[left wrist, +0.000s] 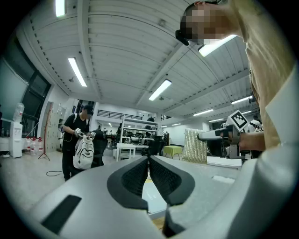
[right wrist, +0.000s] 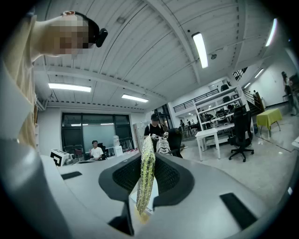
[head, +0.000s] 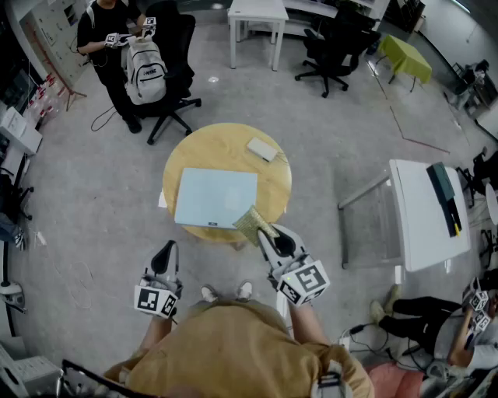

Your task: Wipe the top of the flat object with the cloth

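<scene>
A pale blue flat board lies on the round wooden table. My right gripper is shut on a yellow-green cloth, held at the table's near edge by the board's near right corner. In the right gripper view the cloth stands edge-on between the jaws. My left gripper is shut and holds nothing, below the table's near left edge. The left gripper view shows its closed jaws, with the cloth and right gripper beyond.
A small pale block rests on the table's far right. A person with a white backpack stands by a black chair at far left. A white table stands to the right, another white table and chair beyond.
</scene>
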A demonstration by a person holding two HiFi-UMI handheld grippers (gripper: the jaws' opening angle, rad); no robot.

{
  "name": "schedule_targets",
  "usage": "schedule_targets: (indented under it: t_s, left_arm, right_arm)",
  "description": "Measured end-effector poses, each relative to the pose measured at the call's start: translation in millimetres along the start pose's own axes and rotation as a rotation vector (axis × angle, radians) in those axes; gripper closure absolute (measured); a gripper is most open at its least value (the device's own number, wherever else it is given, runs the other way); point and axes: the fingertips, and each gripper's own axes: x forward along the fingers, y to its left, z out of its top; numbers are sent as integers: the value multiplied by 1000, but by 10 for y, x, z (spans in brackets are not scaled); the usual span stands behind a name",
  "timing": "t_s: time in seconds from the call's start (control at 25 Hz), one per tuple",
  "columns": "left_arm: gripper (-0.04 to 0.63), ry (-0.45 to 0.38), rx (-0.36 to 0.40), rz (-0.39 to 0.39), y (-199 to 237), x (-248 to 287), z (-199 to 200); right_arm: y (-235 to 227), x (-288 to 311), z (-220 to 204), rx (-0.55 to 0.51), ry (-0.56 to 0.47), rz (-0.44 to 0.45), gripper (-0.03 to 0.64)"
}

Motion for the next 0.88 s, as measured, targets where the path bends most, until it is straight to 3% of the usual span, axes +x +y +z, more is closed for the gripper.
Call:
schedule_targets:
  t_s: [0.52,0.68,0.8,0.88]
  left_arm:
    - [580,0,15,29,217,-128,19]
    - [580,10,10,46,297,-181,-14]
    - [580,21,3,60,324,-216,-63]
    - [580,26,-1,70,344,-238,-101]
  right_arm:
    - [104,228,-159,40,45,35,554]
    - [117,468,-382,170,78,109,554]
    - [177,766,-618,335,128,213,553]
    - [244,986,-792,388,172,269,554]
